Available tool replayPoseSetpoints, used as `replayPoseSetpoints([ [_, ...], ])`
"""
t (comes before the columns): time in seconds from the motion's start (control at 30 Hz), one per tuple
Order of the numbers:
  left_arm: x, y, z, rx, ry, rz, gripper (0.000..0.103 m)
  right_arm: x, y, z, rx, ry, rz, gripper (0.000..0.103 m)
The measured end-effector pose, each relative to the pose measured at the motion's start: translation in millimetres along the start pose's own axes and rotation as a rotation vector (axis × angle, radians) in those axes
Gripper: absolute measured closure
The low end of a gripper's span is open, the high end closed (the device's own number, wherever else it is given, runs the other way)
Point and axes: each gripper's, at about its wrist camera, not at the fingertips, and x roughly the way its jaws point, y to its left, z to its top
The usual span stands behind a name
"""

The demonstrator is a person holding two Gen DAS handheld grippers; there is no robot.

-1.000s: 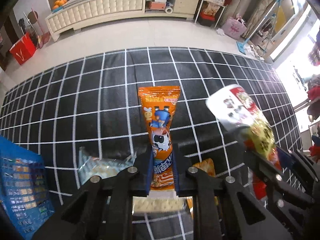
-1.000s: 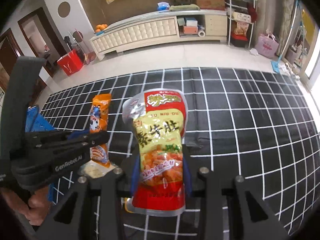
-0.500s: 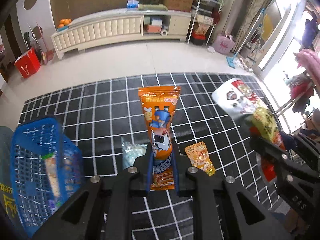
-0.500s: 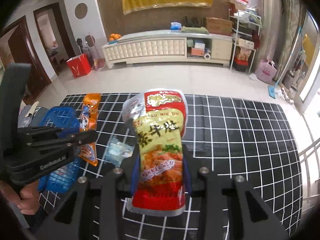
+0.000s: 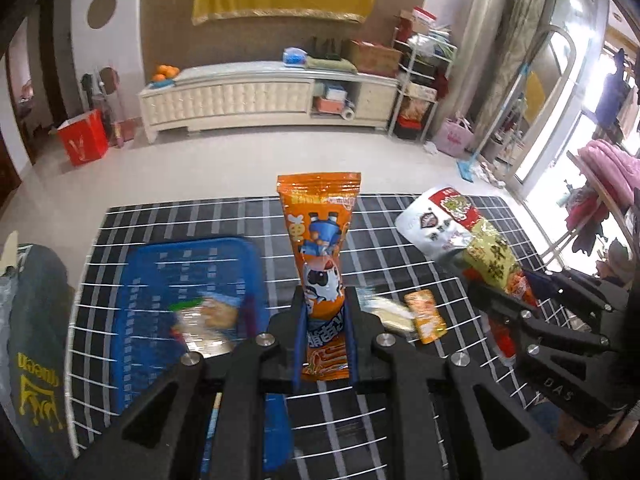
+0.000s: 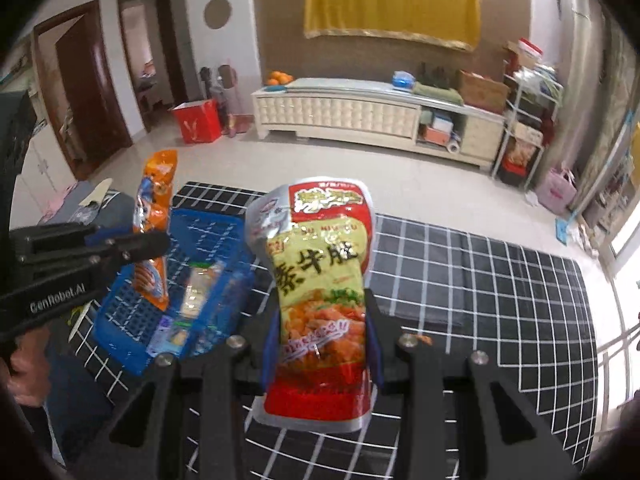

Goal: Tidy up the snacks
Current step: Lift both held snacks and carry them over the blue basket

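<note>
You hold a snack in each gripper: your left gripper (image 5: 325, 332) is clamped on a tall orange packet (image 5: 320, 248) with a cartoon cow, standing upright, and your right gripper (image 6: 320, 344) is pinched on a glossy red-and-yellow pouch (image 6: 320, 280) with a silver back. The task looks partly done: the blue mesh basket (image 5: 160, 280), at about 9 o'clock from the orange packet in the left view, already holds a few wrapped snacks, though blur hides which. Left on the black grid-patterned cloth (image 5: 400, 240) are a small orange sachet (image 5: 425, 316) and a pale crinkly wrapper (image 5: 386, 308) at 3 o'clock, lying flat.
</note>
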Motion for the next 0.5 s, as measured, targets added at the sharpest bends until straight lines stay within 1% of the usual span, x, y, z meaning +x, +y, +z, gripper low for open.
replayPoseSetpoints([
  [0.07,-12,15,-3,-0.004,-0.011,0.026,0.088,2,12,2,-0.021,0.004,0.01,0.062],
  [0.23,-45,62,-17,-0.032,-0.039,0.076,0.088,16,44,12,-0.041,0.023,0.069,0.062],
  [0.37,-61,95,-25,-0.054,-0.043,0.101,0.088,30,75,14,-0.08,0.046,0.078,0.062],
  [0.5,-66,119,-33,-0.062,-0.043,0.127,0.088,51,104,19,-0.123,0.083,0.083,0.062],
])
